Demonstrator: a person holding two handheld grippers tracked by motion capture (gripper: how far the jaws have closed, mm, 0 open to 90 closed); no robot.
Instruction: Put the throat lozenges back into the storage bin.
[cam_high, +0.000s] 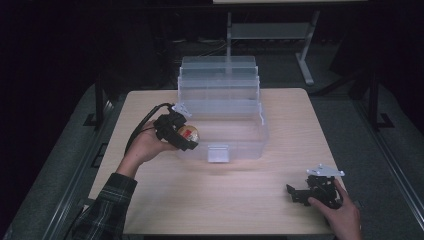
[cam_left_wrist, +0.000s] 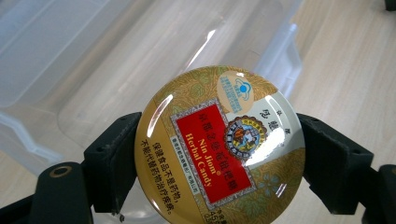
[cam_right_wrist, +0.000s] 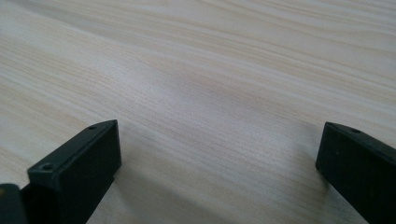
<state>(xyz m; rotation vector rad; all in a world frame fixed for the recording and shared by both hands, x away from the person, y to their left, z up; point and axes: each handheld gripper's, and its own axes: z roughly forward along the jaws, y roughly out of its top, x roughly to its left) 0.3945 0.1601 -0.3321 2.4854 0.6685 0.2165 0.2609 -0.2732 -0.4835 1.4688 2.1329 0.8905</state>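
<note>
Tin (cam_left_wrist: 219, 144) is clamped across its rim between the jaws of the left gripper (cam_high: 175, 131), lid face up toward the gripper's camera, label reading Nin Jiom Herbal Candy. Position: at the near left corner of the clear bin (cam_high: 222, 117), held above the rim rather than inside; whether it overhangs the wall cannot be told. The bin's open cavity lies ahead of and below the tin. Being round, the tin has no long axis to align. Judgement: any release must first clear the bin's wall. The left hand (cam_high: 145, 147) is next to the bin. The right gripper (cam_high: 312, 190) lies well apart from the bin, low over the table (cam_high: 220, 200) near its front right corner, jaws spread and empty. Surface: pale wood grain, bare around the bin. Surrounding room is dark.
</note>
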